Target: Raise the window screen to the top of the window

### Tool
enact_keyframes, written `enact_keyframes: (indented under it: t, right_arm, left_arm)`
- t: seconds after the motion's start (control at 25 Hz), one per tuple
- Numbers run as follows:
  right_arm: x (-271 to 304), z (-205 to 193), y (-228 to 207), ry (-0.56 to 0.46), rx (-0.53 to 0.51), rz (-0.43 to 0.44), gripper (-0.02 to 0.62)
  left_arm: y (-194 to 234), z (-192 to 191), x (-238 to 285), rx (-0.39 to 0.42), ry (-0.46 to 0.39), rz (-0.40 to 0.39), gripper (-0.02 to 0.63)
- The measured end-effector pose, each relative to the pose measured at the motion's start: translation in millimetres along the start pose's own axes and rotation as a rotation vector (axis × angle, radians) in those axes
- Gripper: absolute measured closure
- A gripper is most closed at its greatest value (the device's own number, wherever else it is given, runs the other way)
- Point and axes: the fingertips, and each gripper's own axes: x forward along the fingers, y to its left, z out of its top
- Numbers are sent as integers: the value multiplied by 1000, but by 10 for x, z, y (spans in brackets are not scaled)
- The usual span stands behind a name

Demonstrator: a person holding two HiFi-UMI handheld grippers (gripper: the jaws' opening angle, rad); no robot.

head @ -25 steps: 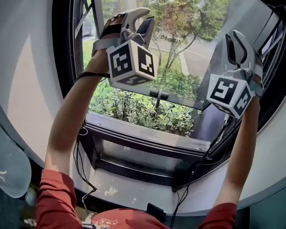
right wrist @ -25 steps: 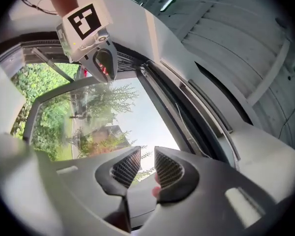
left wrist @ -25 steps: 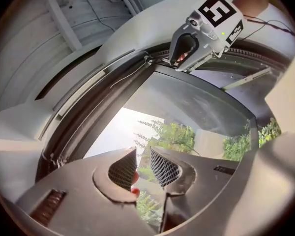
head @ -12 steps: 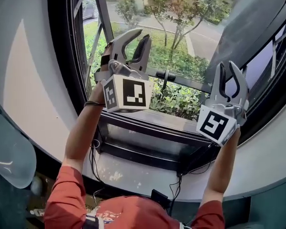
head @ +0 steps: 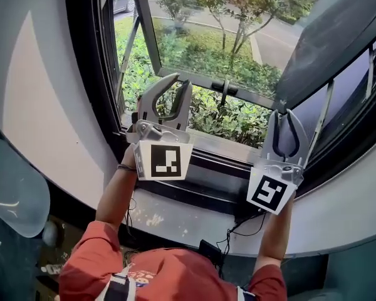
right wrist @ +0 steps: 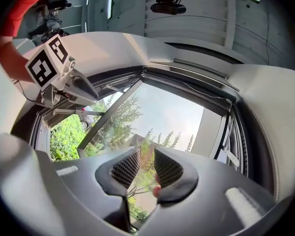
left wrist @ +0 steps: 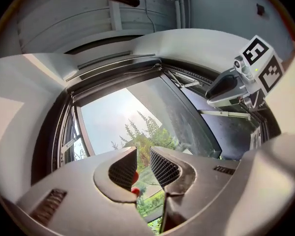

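Right tool (right wrist: 146,156), jaws apart, toward the window (right wrist: 167,113); left tool (right wrist: 86,91) upper left.

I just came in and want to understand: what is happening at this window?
A person in red sleeves holds two grippers at an open window. The left gripper and the right gripper are near the lower window frame, both with jaws apart and nothing between them. The glass sash stands swung outward. No screen mesh shows across the opening, so it may already be up.
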Motion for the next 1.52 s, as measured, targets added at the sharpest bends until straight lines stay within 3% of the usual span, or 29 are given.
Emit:
enact_keyframes:
  t: [0.2,0.36,0.48,0.92,1.16,1.52]
  right_arm:
    - [-212,-111,249,-1,116,38,500]
    - [-412,-238,457,12,219,61,500]
    - [-566,-389,674,58,275,90,500]
    - [-1214,-873,1348,240,542,130,500]
    - [-1427,-948,1540,253,586,121,500]
    - [-1494,-1037,1623,273,619,133,500]
  left_arm:
    - [-26,-291,-333,-104,21,44,538]
    - [-152,-618,-583,-180,101,24,538]
    - [-291,-794,-774,-181,143,5,538]
    - [-693,-1138,-1363,-332,188,-14,538]
    - [-913,-1395,-1632,-364,254,-27,538]
    - [-1039,-1552,-1767,-387,285,-27,538]
